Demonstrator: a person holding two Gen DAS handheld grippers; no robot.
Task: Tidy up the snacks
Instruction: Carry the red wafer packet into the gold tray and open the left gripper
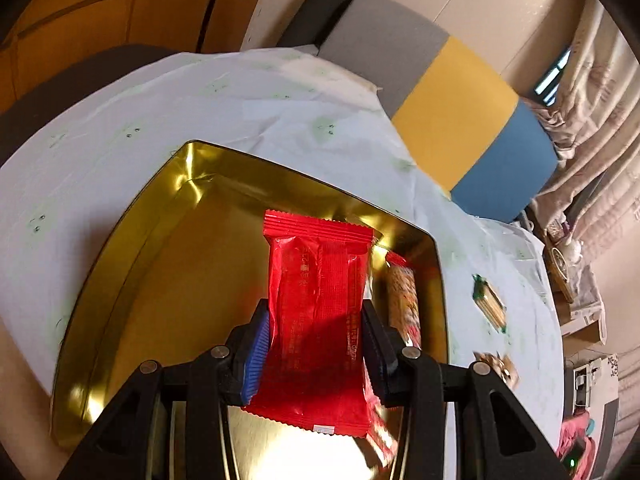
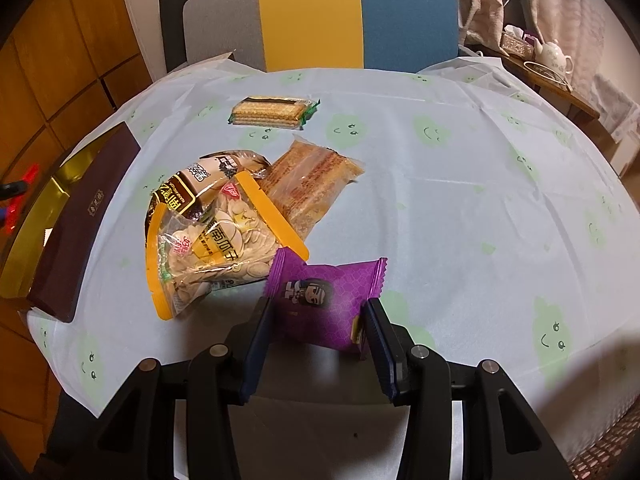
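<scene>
While the left wrist camera looked down over a gold tin point(image 1: 120, 280) on a pale tablecloth point(image 1: 200, 100), the left gripper point(image 1: 316, 344) was clenched on a red snack packet point(image 1: 316, 300), both blue pads pressing its sides. The packet hung above the tin's floor, back side up; small white print ran along its seams, too fine to read. Another packet with a patterned face point(image 1: 404, 300) lay inside the tin against its right wall. Out on the cloth to the right lay a green-ended biscuit pack point(image 1: 490, 304) and a blurred brown wrapper point(image 1: 498, 368).

From the right wrist camera, the right gripper point(image 2: 318, 320) grasped a purple snack packet point(image 2: 324, 300) printed with a cartoon figure, held just above the tablecloth point(image 2: 460, 200). Beside it lay a yellow-edged clear bag of pumpkin seeds point(image 2: 208, 248) lettered "南瓜子", overlapping a brown-and-cream bag point(image 2: 208, 176) whose characters were creased beyond reading, and a clear pack of brown cakes point(image 2: 312, 184). Farther back was a wafer biscuit pack point(image 2: 272, 112). At the left edge, a dark brown box wall point(image 2: 84, 220) bore a small gold emblem, unreadable.
</scene>
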